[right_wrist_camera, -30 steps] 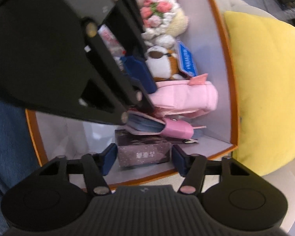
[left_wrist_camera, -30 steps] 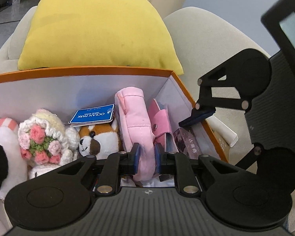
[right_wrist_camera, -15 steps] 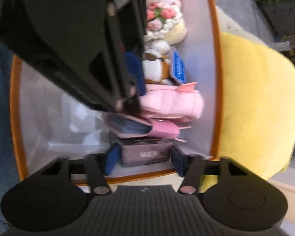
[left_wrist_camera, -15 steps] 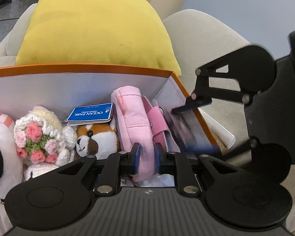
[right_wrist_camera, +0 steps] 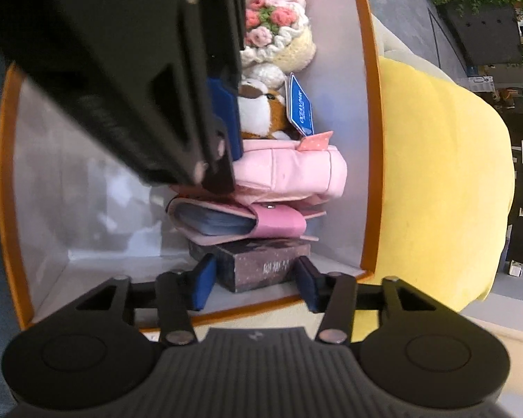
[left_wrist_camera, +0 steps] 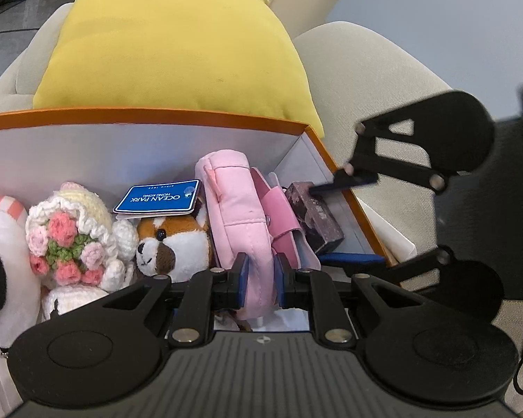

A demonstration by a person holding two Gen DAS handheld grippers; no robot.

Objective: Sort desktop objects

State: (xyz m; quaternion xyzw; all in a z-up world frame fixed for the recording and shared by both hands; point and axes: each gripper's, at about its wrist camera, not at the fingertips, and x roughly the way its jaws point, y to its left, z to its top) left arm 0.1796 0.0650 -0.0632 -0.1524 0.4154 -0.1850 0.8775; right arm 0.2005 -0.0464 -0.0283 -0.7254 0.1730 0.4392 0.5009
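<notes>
Left hand-held gripper (left_wrist_camera: 259,280) clamped on soft pink fabric pouch (left_wrist_camera: 239,216), inside orange-rimmed white box (left_wrist_camera: 157,115). Right hand-held gripper (right_wrist_camera: 254,278) jaws apart, straddling small dark speckled carton (right_wrist_camera: 261,264) w/o squeezing, in box's end, beside pink snap wallet (right_wrist_camera: 237,219).

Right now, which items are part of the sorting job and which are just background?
In play:
- orange box
- pink pouch, pinched by left gripper
- dark small box, between the open fingers of right gripper
- pink wallet
- red panda plush
- crochet bouquet doll

Background:
- yellow cushion
- beige sofa
</notes>
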